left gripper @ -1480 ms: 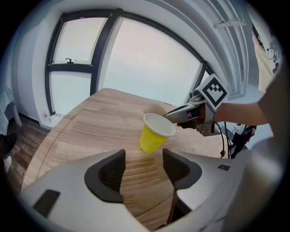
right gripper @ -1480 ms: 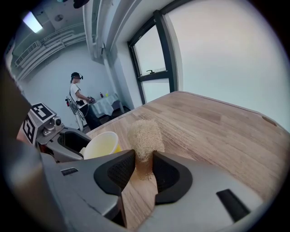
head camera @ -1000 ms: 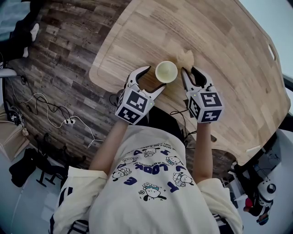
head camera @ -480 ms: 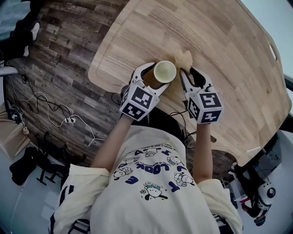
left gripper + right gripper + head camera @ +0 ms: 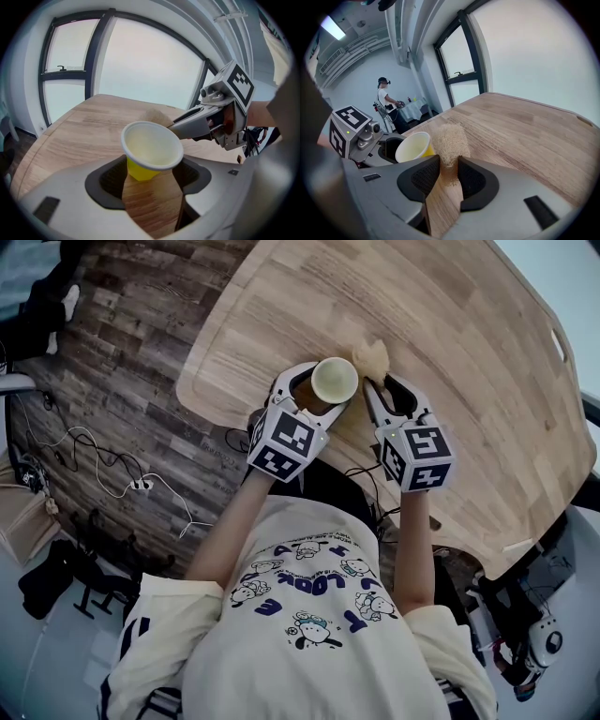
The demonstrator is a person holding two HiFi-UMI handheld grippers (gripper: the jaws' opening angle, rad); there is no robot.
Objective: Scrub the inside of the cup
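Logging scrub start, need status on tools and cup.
Left tool shut on yellow paper cup, mouth angled toward right tool. Right tool shut on fibrous scrub pad, beside the rim, not yet inside. Nothing between them.

The cup (image 5: 151, 150) is yellow outside, creamy white inside and at the rim. The scrubber (image 5: 449, 138) is pale tan and fuzzy with fibres. The table (image 5: 450, 343) is light wood with fine streaked grain. At the left of the head view, the floor (image 5: 122, 371) is dark grey-brown staggered planks. The left gripper (image 5: 152, 180) and right gripper (image 5: 449, 164) are pale grey, with black, finely textured pads (image 5: 110, 180). Each cube (image 5: 286, 439) is white with black square markers. The shirt (image 5: 319, 652) is cream, printed with navy letters and small white cartoon dogs.
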